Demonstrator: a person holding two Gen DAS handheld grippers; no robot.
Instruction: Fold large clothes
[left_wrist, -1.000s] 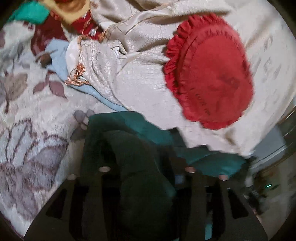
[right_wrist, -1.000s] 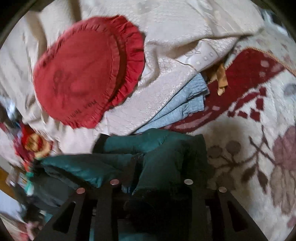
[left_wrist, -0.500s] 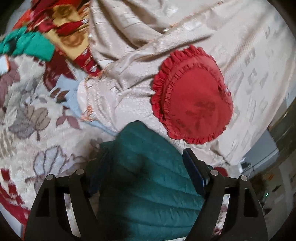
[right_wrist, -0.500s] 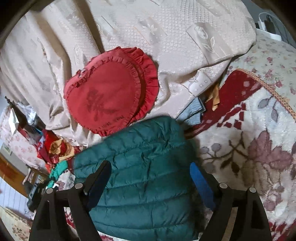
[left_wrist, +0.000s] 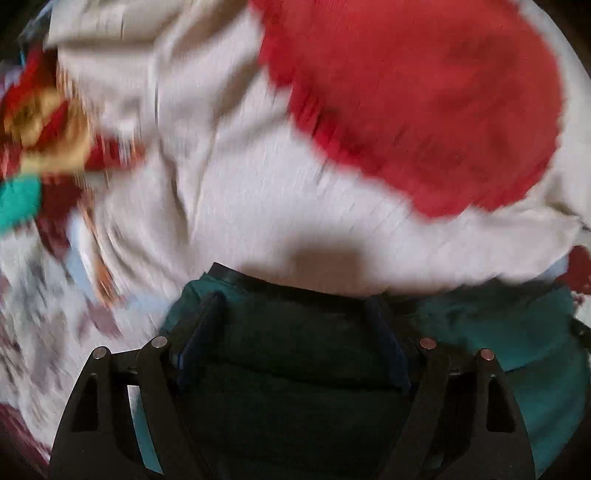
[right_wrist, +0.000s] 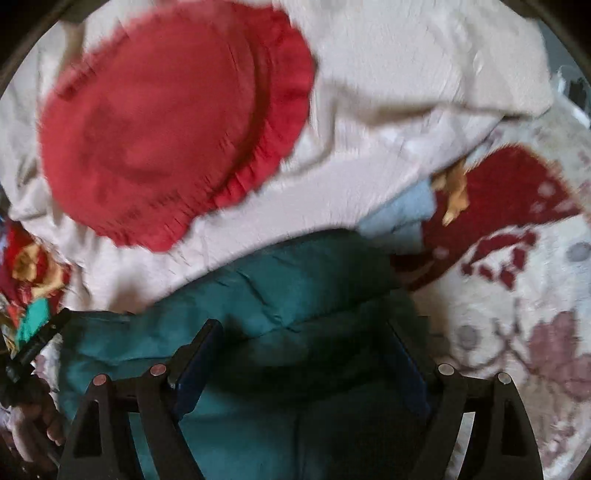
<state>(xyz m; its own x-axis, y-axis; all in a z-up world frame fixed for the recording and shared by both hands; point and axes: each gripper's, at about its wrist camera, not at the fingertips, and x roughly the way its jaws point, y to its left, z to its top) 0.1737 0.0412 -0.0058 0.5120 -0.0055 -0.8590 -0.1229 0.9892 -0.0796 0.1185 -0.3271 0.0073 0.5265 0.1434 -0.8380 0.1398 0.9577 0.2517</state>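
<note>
- Item 1, teal puffer jacket (right_wrist: 280, 291): quilted, bulky garment; lies on the near part of the floral blanket (right_wrist: 524, 325), its far edge against the cream bedspread (right_wrist: 388, 122).
- Orientation: in the right wrist view the jacket runs left to right, so its long axis appears to lie across the scene; which end is collar or hem cannot be told through the blur.
- Item 2, left gripper (left_wrist: 295, 306): jaws spread wide, the jacket's dark fabric filling the space between them; released, not pinching.
- Item 3, right gripper (right_wrist: 306, 332): jaws likewise spread apart over the jacket; whether the pads touch the cloth cannot be told.
- Item 4, red ruffled cushion (right_wrist: 170, 122): rests on the bedspread, far of the jacket, apart from it.
- Item 5, light blue cloth (right_wrist: 402, 210): tucked under the bedspread edge, just beside the jacket's far right corner.
- Step in hand, by judgement: both grippers are low over the jacket with open jaws, either pressing a fold flat or seeking a fresh hold.
- Next move calls for: closing each gripper on an edge of the bulky layers, firm enough that the slick padding does not slide out, then carrying 1 side across along the long axis.
</note>
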